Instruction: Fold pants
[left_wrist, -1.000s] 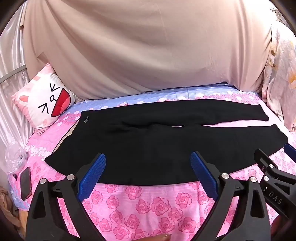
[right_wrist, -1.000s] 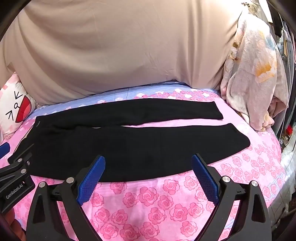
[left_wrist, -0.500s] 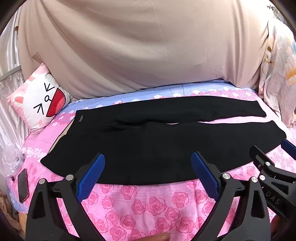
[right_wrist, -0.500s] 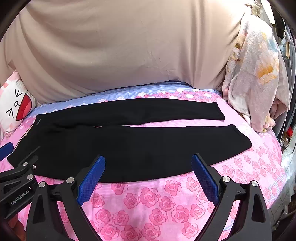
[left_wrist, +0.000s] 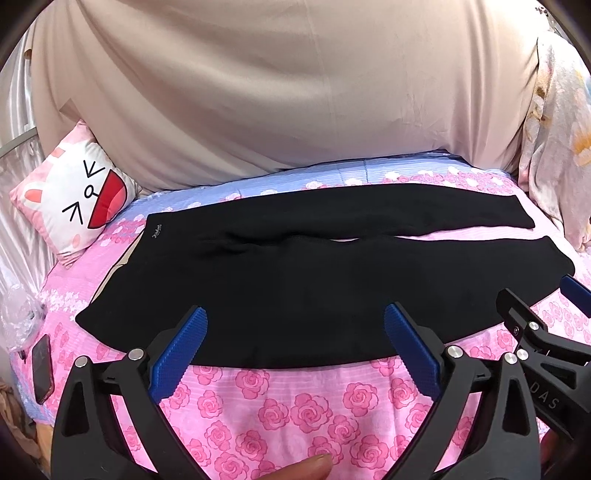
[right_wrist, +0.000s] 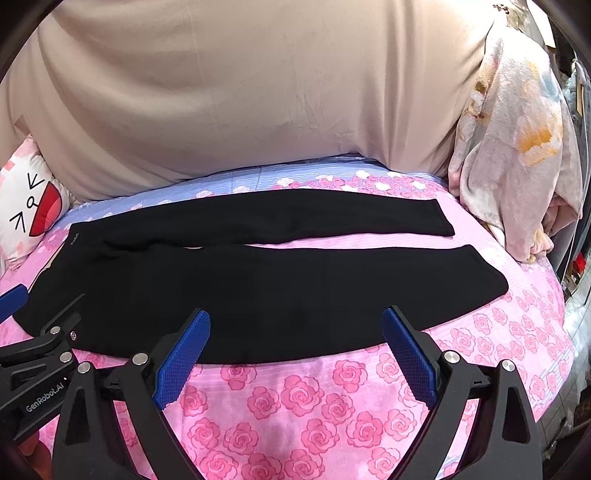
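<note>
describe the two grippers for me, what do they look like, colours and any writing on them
Each hand-held gripper, left and right, is a black plastic frame with silver bolts and two fingers faced with ribbed blue pads. The left one's side reads "GenRobot.AI"; the right one's shows "DAS". No cables or sleeves are visible.

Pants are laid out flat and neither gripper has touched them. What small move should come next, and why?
Probably lower both grippers to the near edge of the black pants. The left gripper and right gripper are both open and empty, just short of that edge. The two legs lie side by side, unfolded, on the rose-print sheet, so pinching the near leg seems the first step.
</note>
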